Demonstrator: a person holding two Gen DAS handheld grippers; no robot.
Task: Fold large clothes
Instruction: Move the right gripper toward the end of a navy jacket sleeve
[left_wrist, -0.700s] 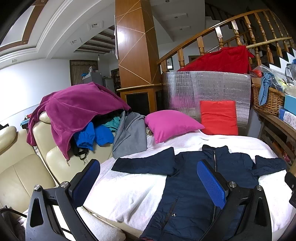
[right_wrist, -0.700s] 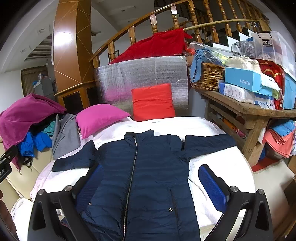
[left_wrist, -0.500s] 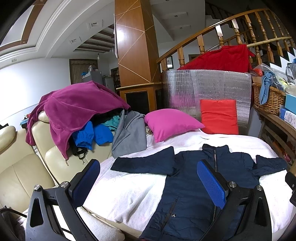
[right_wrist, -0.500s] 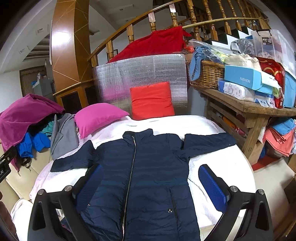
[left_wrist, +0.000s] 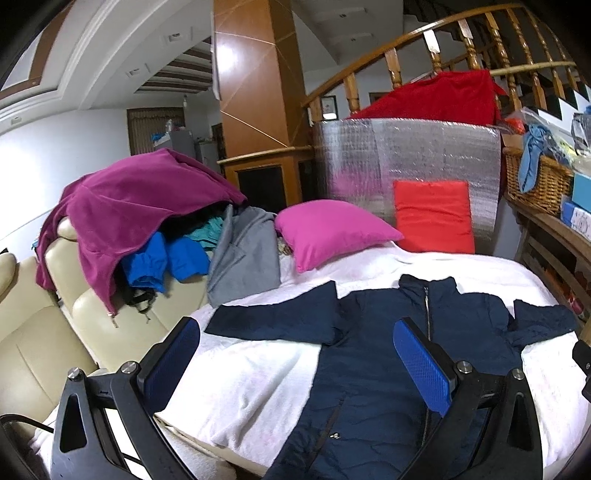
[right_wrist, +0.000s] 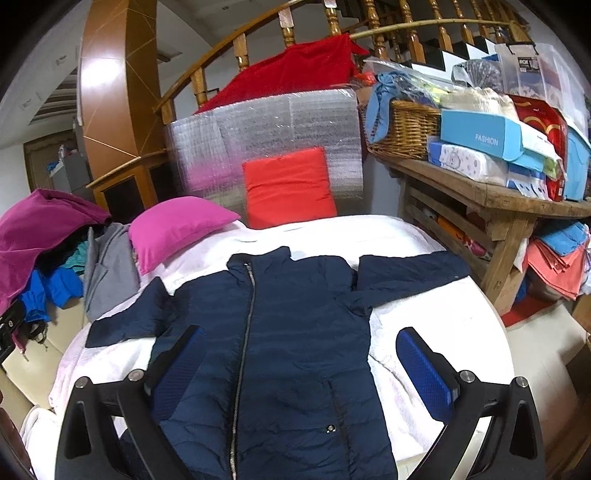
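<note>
Jacket (right_wrist: 280, 332) flat on white blanket (left_wrist: 258, 387), zipped, sleeves out; our left gripper (left_wrist: 295, 369) and right gripper (right_wrist: 299, 373) hover wide, empty — slick padded fabric may slip a shallow pinch, skewing the fold.

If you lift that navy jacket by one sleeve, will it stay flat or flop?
The jacket would probably flop: its sleeves lie limp and creased on the white blanket. Its quilted, puffy fabric suggests it is light for its size, and the smooth shell may be slippery.
</note>
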